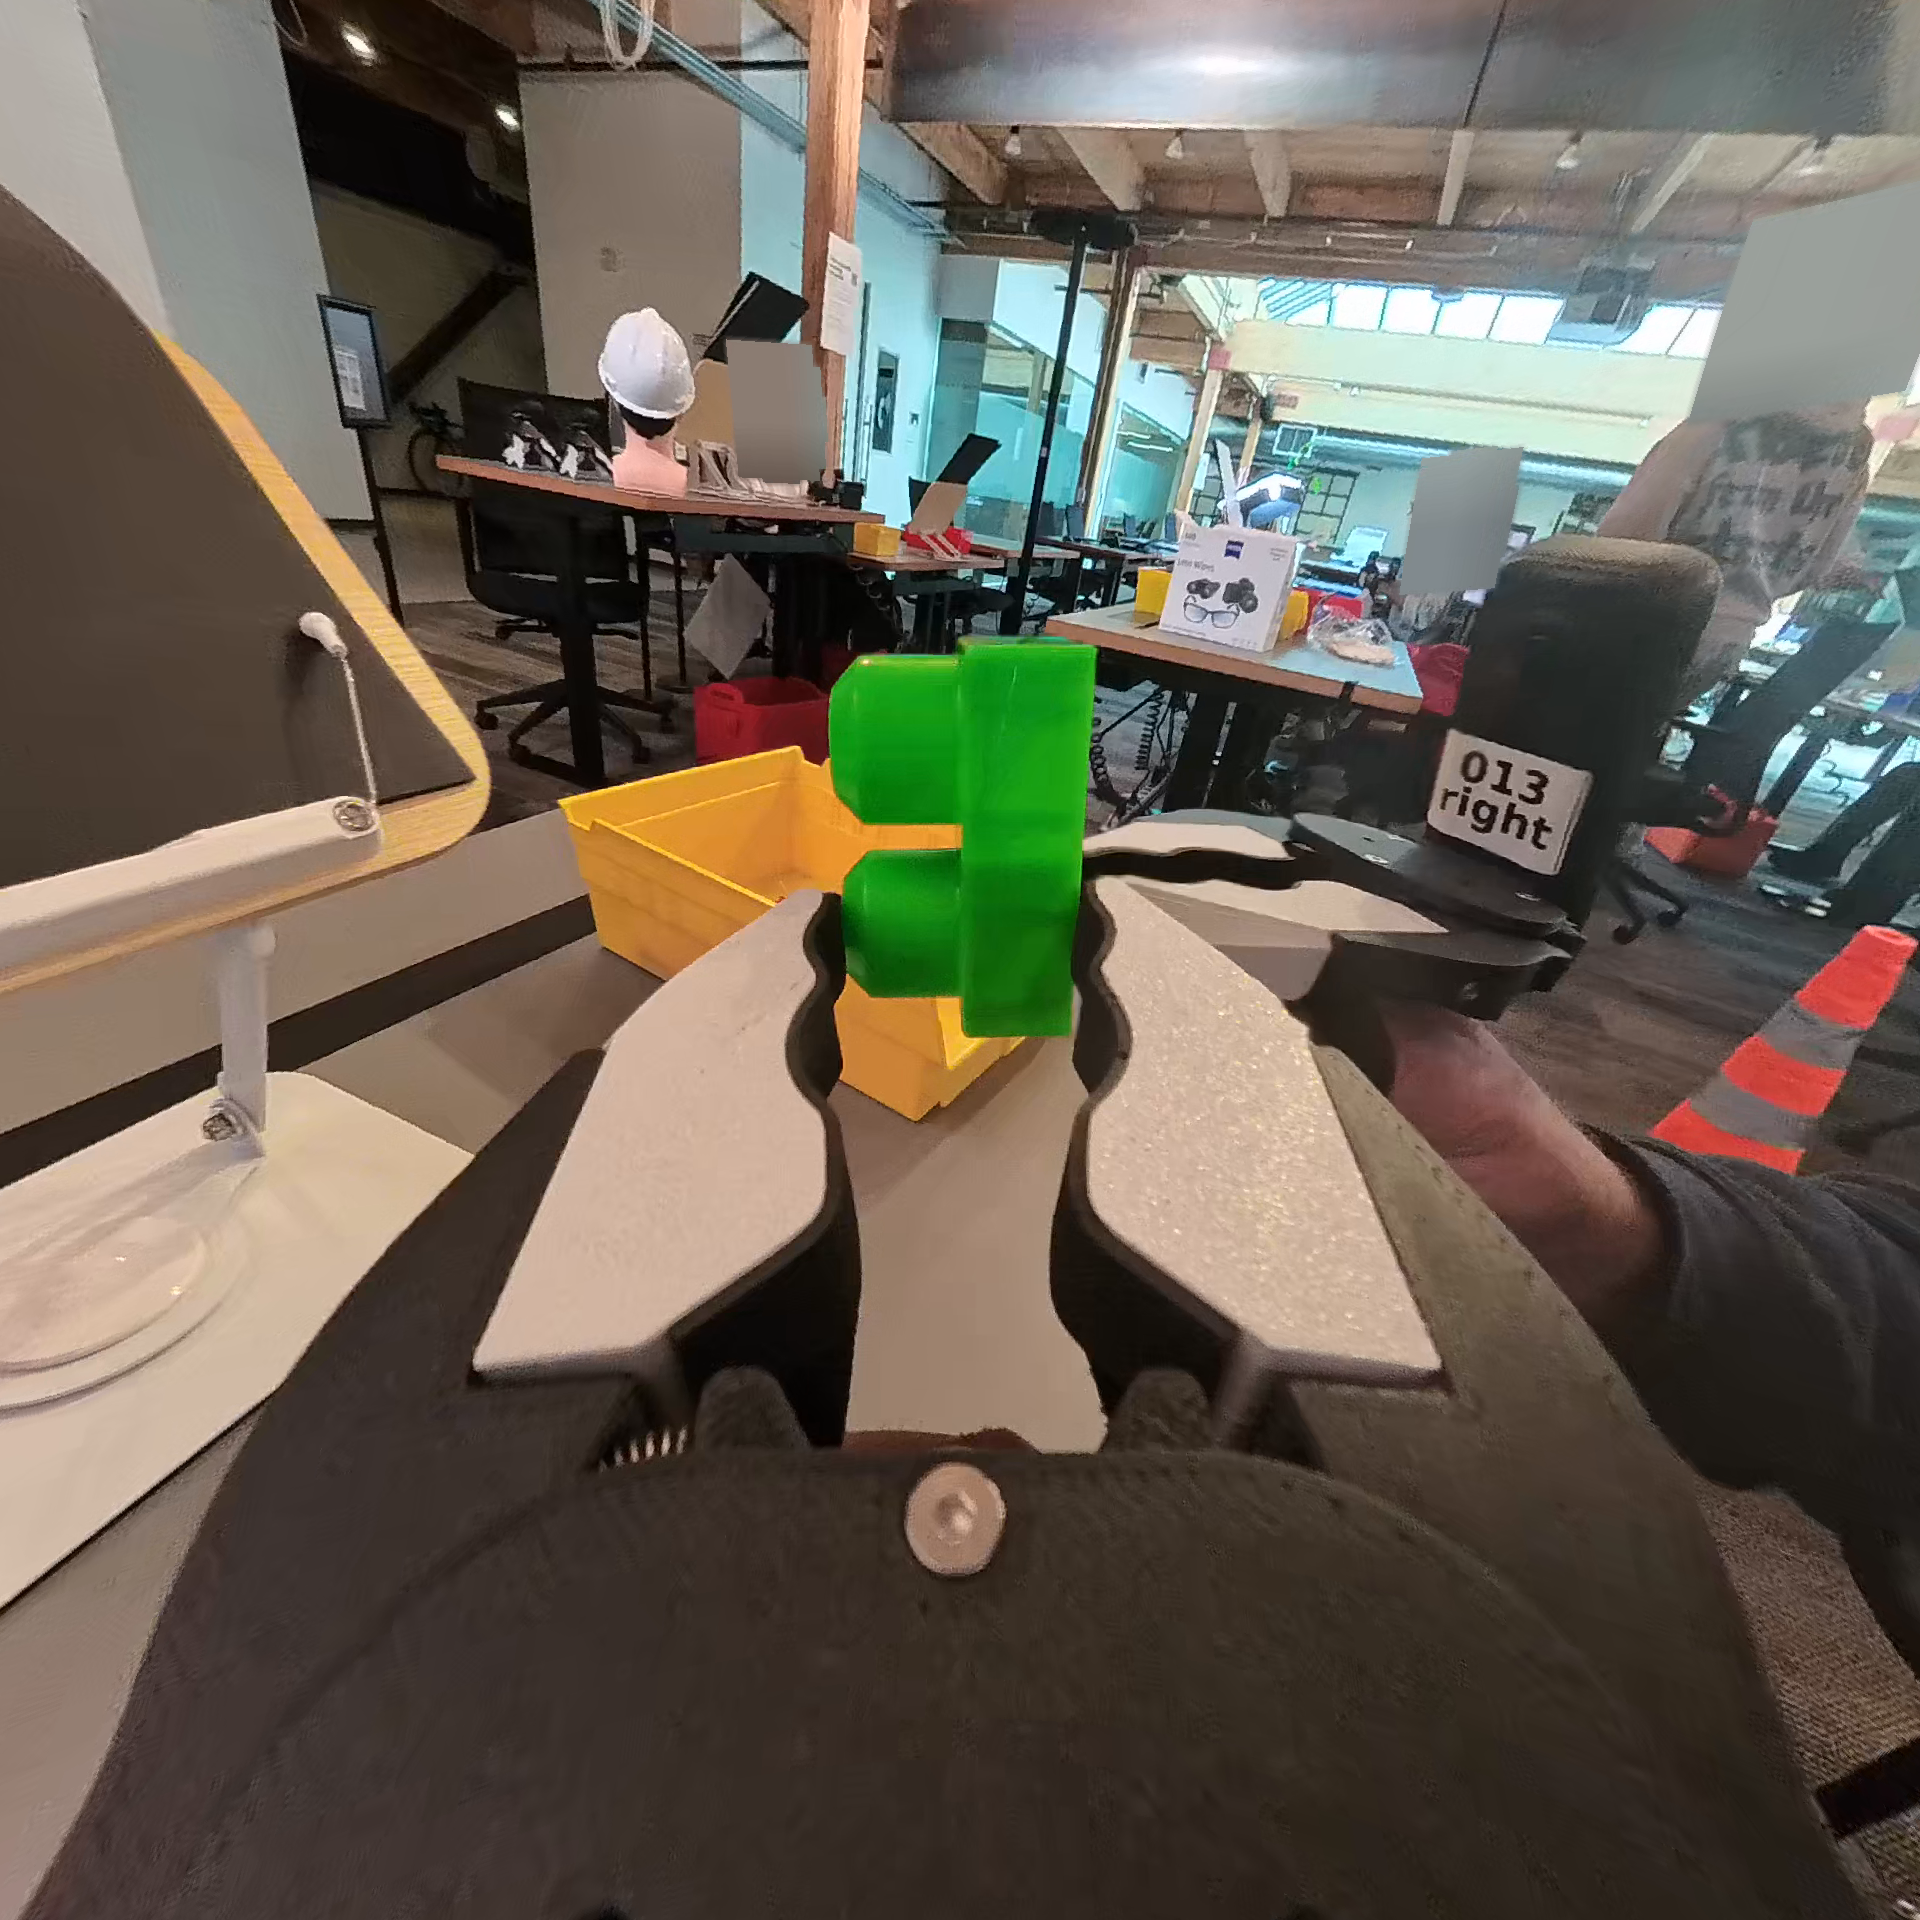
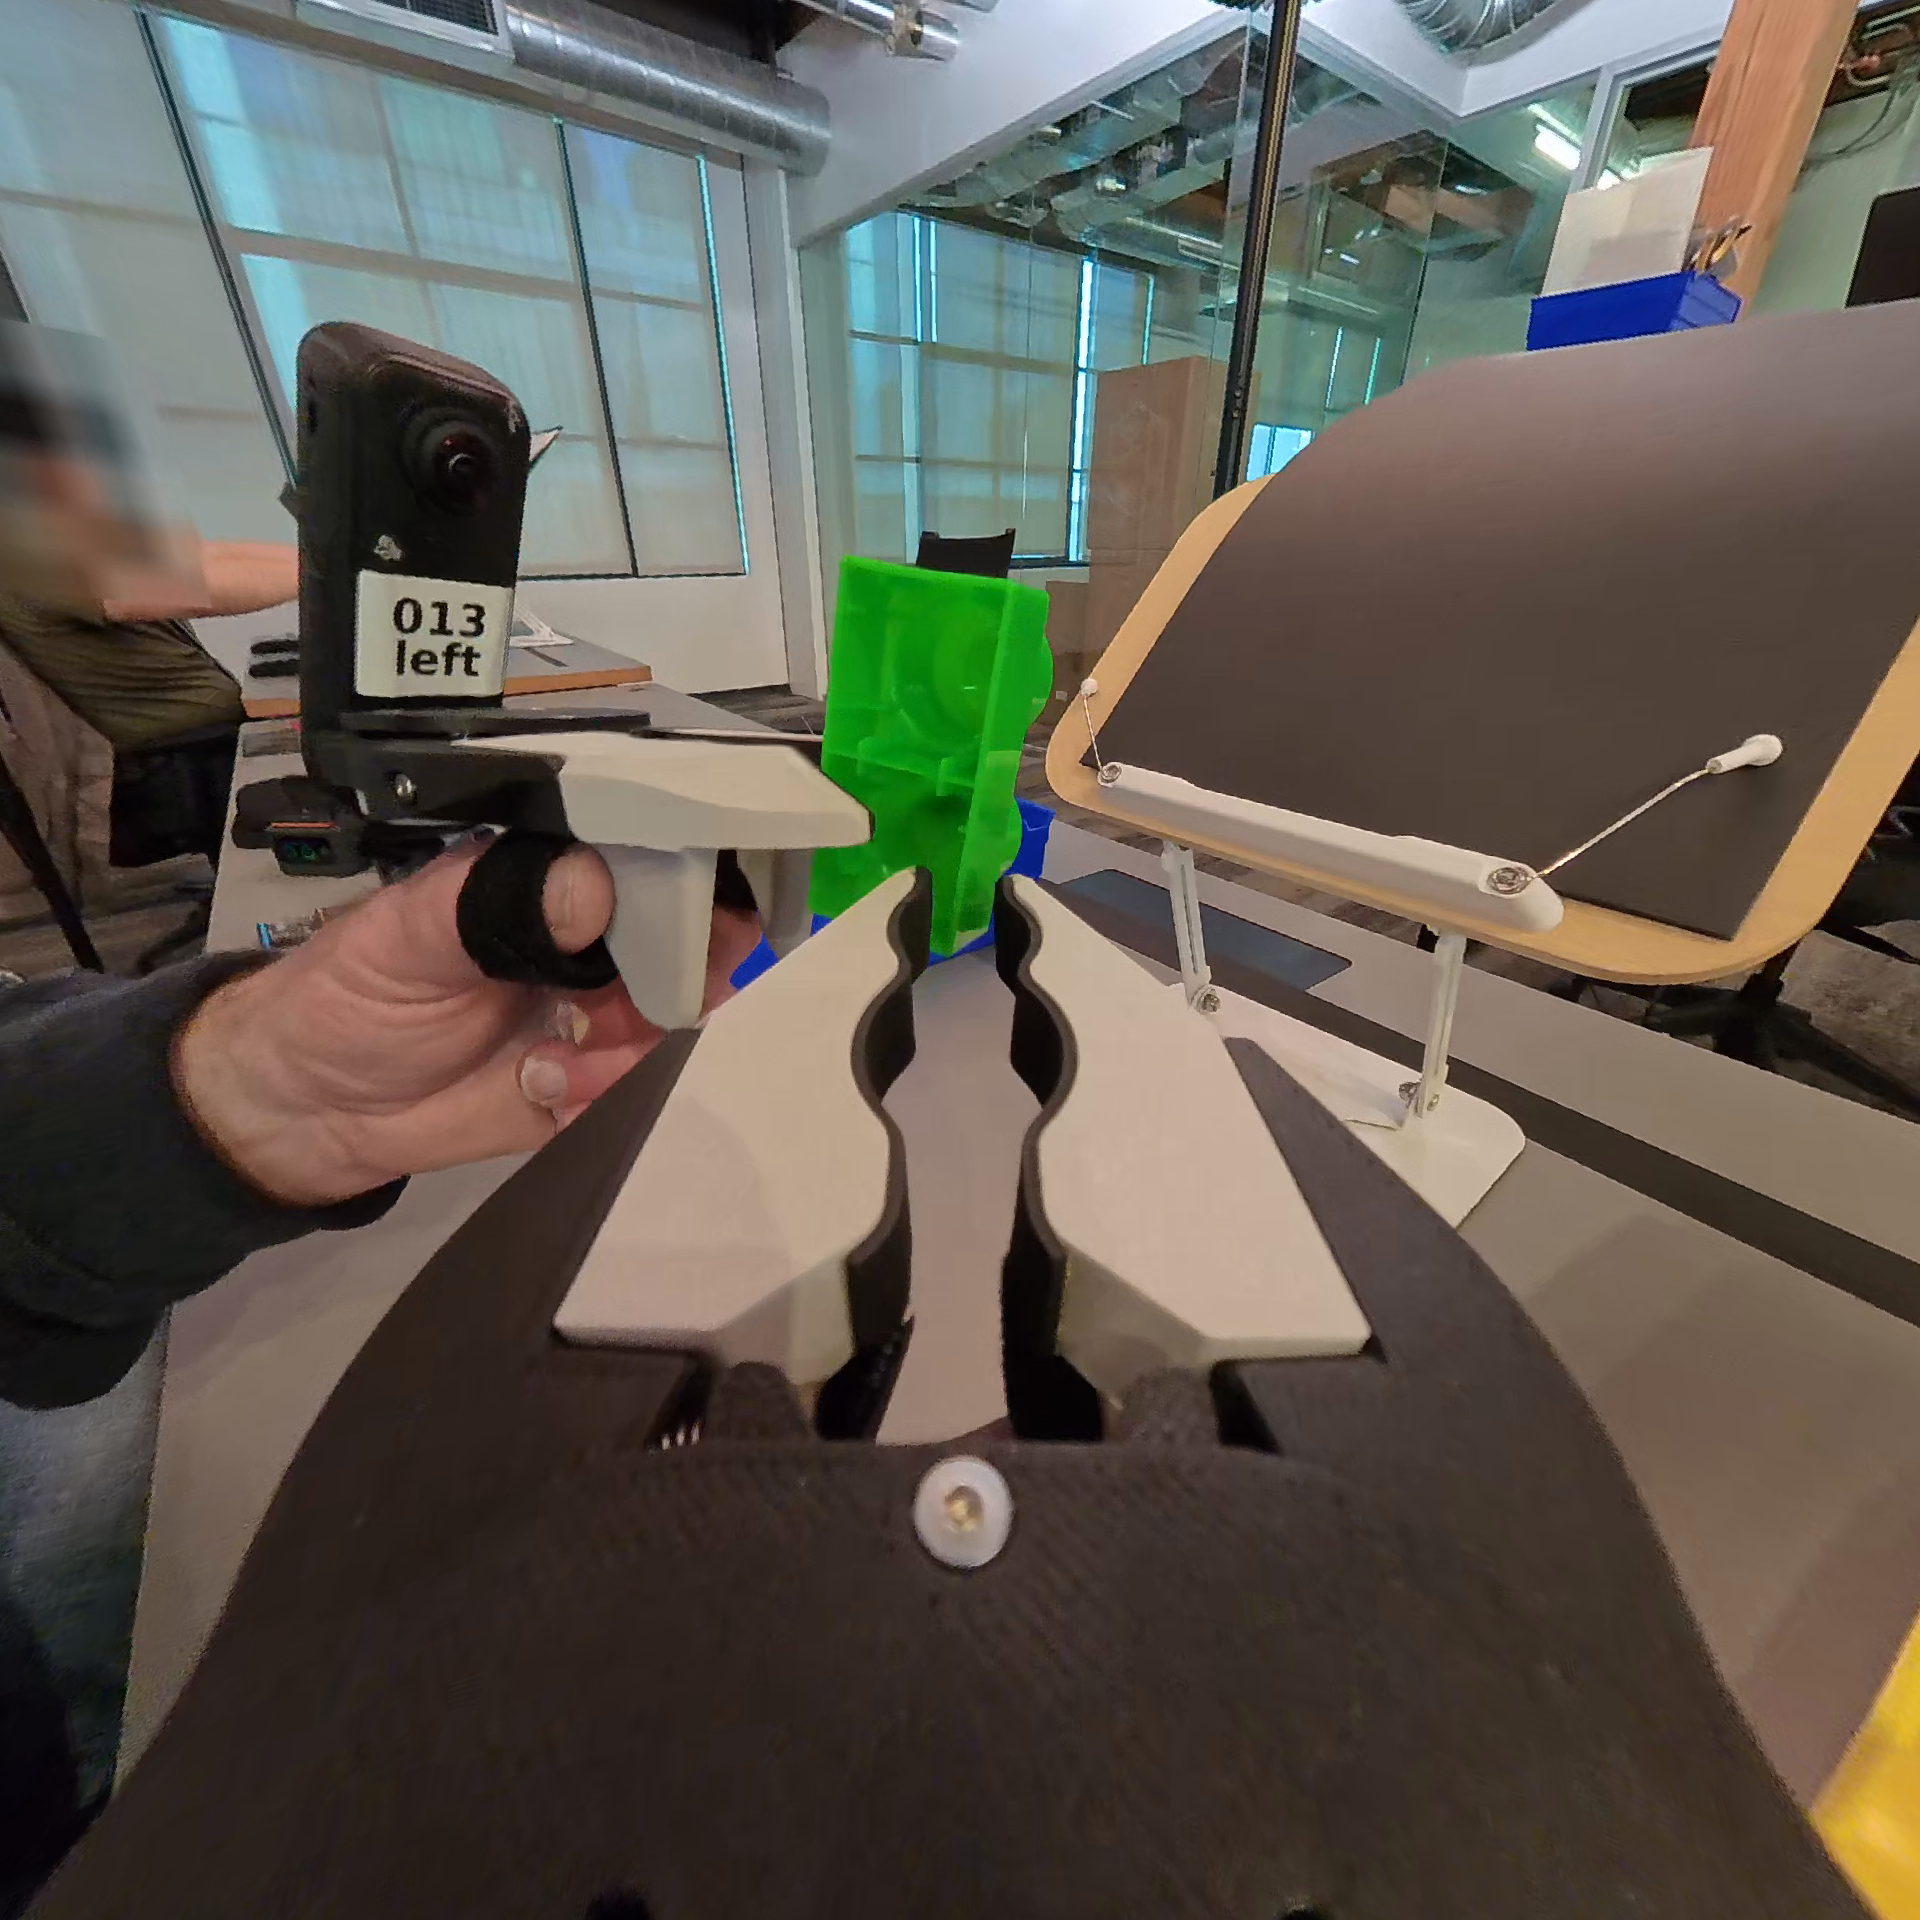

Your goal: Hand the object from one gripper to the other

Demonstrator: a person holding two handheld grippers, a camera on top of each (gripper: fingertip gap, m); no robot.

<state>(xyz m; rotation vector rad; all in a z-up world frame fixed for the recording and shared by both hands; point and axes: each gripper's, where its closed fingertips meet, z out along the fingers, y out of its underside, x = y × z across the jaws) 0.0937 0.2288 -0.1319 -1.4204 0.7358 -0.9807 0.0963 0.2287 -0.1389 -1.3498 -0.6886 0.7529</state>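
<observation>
A bright green toy block (image 1: 997, 831) with two round studs stands upright in the air between both grippers. In the left wrist view my left gripper (image 1: 956, 914) has its pads against the block's lower sides, studs against the left pad. The right gripper's fingers (image 1: 1226, 925) reach in from the right to the block's far edge. In the right wrist view my right gripper (image 2: 961, 894) is closed narrowly on the bottom edge of the block (image 2: 925, 727). The left gripper's fingers (image 2: 727, 795) meet the block from the left. A hand holds each gripper.
A yellow bin (image 1: 707, 862) sits on the grey table (image 1: 468, 1039) just behind the block. A blue bin (image 2: 1029, 831) lies behind the block. A tilted dark board on a white stand (image 2: 1558, 623) is close beside the grippers. An orange cone (image 1: 1808, 1049) stands on the floor. The grippers are tip to tip, or close to it.
</observation>
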